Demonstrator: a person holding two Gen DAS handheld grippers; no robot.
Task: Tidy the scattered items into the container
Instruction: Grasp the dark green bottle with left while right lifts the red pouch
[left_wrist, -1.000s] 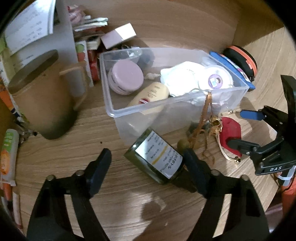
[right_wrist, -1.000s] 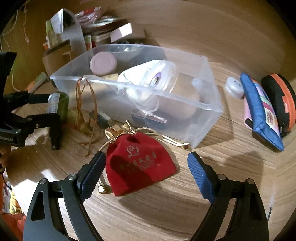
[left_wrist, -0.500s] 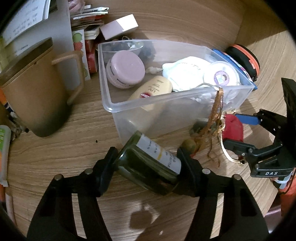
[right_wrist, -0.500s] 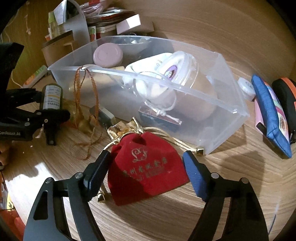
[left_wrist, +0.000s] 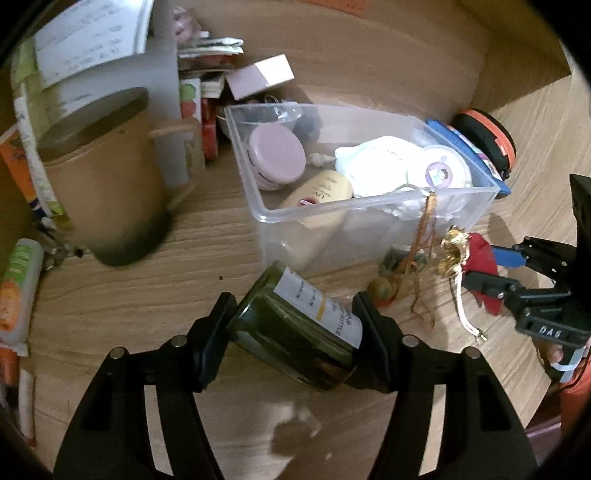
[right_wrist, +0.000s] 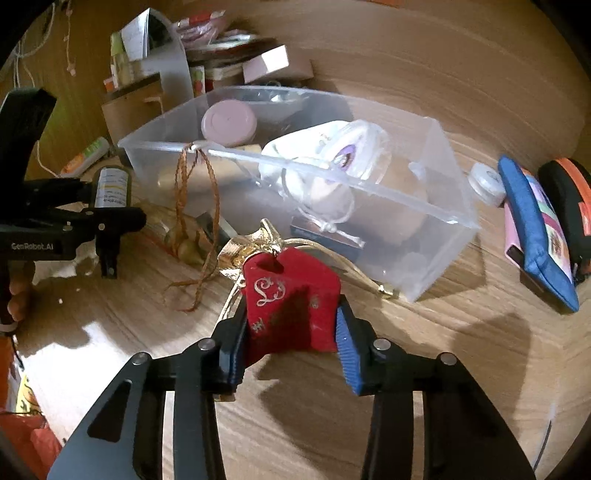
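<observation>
- Left hand-held gripper clamps the green glass bottle across its body, just before the container; judged heavy, rigid, slippery.
- Right hand-held gripper pinches the red velvet pouch, raised off the tabletop; judged soft, light.
- Container holds a pink-lidded jar, cream tube, white items.

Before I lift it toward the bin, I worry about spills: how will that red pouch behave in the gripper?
The red pouch looks like soft velvet; it already creases between the right gripper, so it will probably sag. Its gold drawstring trails loose and may snag the clear bin. It seems light.
</observation>
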